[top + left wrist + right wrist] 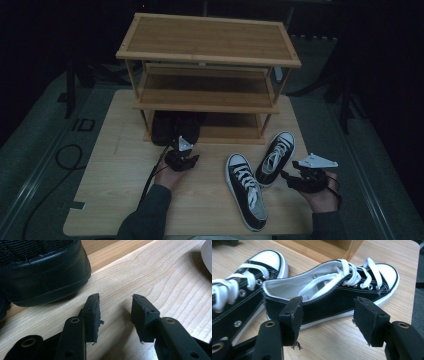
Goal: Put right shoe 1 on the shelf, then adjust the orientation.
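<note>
The right gripper [328,322] has its jaws parted and empty, the pads [292,315] just short of the heel of the right-hand sneaker [332,297]. A pinch on that soft collar alone, I'd judge, could let the shoe droop or knock its twin [246,191] lying beside it. It is black canvas with a white toe cap and white laces, lying near the desk's right edge before the shoe rack [207,75]. The left gripper [116,312], also open and empty, sits beside black shoes [175,127] at the rack's bottom shelf.
</note>
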`<state>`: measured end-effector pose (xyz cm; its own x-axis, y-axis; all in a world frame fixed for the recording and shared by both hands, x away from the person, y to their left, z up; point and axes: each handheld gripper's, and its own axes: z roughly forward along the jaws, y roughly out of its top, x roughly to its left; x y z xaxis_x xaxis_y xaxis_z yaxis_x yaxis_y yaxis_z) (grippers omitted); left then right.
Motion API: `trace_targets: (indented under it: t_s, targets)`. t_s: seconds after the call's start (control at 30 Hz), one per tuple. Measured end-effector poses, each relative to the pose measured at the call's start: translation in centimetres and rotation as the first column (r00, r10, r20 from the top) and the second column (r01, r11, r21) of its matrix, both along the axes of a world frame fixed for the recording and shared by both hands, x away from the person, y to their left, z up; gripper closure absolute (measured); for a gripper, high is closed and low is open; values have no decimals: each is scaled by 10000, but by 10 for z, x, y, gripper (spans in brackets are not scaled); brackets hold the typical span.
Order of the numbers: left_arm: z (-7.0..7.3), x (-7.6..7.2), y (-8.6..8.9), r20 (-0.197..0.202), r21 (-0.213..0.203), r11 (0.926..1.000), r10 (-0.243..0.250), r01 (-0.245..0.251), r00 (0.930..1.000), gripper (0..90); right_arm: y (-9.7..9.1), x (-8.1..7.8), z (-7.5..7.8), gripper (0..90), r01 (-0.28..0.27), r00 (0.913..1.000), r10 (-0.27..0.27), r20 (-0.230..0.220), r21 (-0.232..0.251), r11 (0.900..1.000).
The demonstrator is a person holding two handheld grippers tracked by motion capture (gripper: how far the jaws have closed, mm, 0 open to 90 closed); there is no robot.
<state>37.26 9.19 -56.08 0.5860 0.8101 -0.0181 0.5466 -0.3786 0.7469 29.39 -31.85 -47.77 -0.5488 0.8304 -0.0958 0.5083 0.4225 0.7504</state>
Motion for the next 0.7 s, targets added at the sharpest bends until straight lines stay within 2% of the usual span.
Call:
trace_targets:
  t_s: [0.2,0.4,0.43,0.47,0.63,0.7]
  targets:
    - [0,0,0,3,-2,10000,1,-1,10000,593,10,-7,6,412,-400,9992,400,-13,-43,9992]
    - [0,0,0,7,13,10000,36,-36,10000,590,22,-12,11,487,-898,9959,897,-121,-82,9959]
    - [0,0,0,7,13,10000,36,-36,10000,590,22,-12,11,487,-898,9959,897,-121,-82,9959]
    - [0,0,0,6,14,10000,40,-40,10000,590,25,-13,12,523,-998,9950,998,-59,-51,9950]
    - [0,-1,0,8,18,10000,80,-80,10000,590,28,-15,12,550,-1120,9937,1120,-21,-19,9937]
    - [0,-1,0,12,20,9999,118,-118,9999,588,32,-17,10,574,-1349,9906,1352,-229,129,9908]
